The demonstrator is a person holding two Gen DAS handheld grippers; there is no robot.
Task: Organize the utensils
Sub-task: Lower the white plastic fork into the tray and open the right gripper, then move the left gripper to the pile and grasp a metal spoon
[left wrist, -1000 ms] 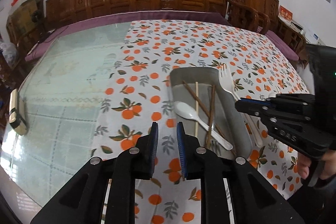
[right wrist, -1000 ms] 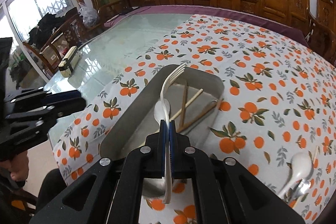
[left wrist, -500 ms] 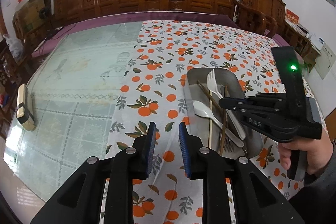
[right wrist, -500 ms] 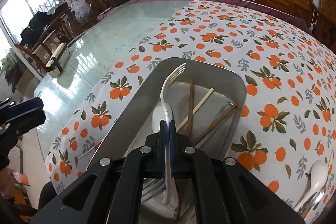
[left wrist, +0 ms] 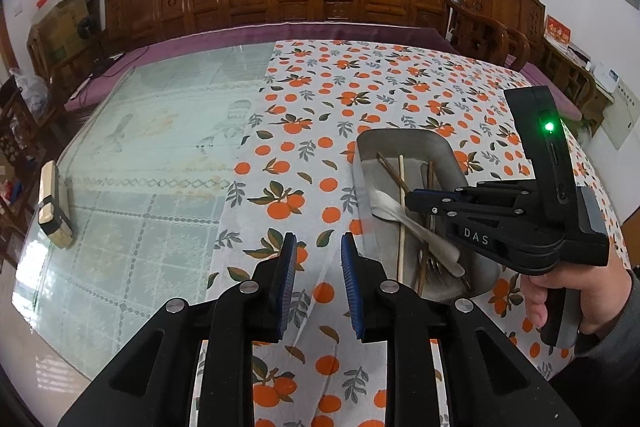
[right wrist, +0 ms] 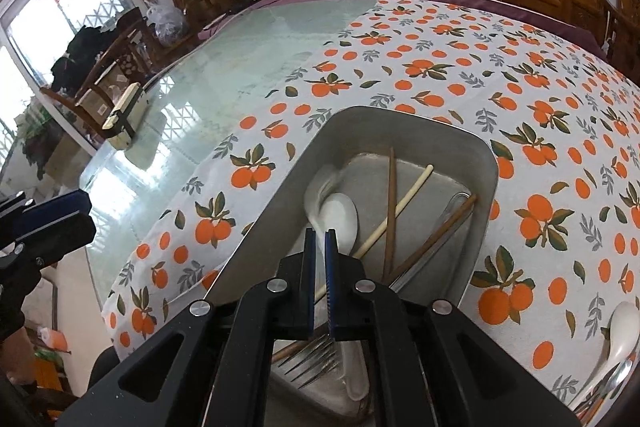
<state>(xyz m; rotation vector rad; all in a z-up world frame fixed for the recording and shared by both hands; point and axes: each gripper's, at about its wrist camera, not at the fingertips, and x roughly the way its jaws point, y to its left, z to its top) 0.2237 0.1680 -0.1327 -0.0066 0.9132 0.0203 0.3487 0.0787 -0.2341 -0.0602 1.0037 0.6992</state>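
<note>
Far left on the bare glass lies a small box [left wrist: 54, 211], no part of the job. The left gripper [left wrist: 316, 243] hovers over the orange-print tablecloth [left wrist: 320, 99] just beside the metal tray [left wrist: 400, 135], its jaws spread wide with nothing between them, much as it was a second ago. The change is over the tray: the right gripper [right wrist: 320, 233], which was pinching a white fork half a second ago, now has its jaws parted by a narrow gap and holds nothing. A blurred white shape, probably that fork [right wrist: 320, 183], sits low in the tray against the white spoon [right wrist: 340, 215], so it seems to be dropping or just landed. Beside them in the tray lie the chopsticks [right wrist: 391, 203], crossed, with metal forks [right wrist: 312, 359] at the near end. One more utensil is thus stowed. Far right, a second white spoon [right wrist: 620, 327] lies on the cloth well apart from the tray, with something metal under it that I cannot identify; that pile looks like the remaining work.
</note>
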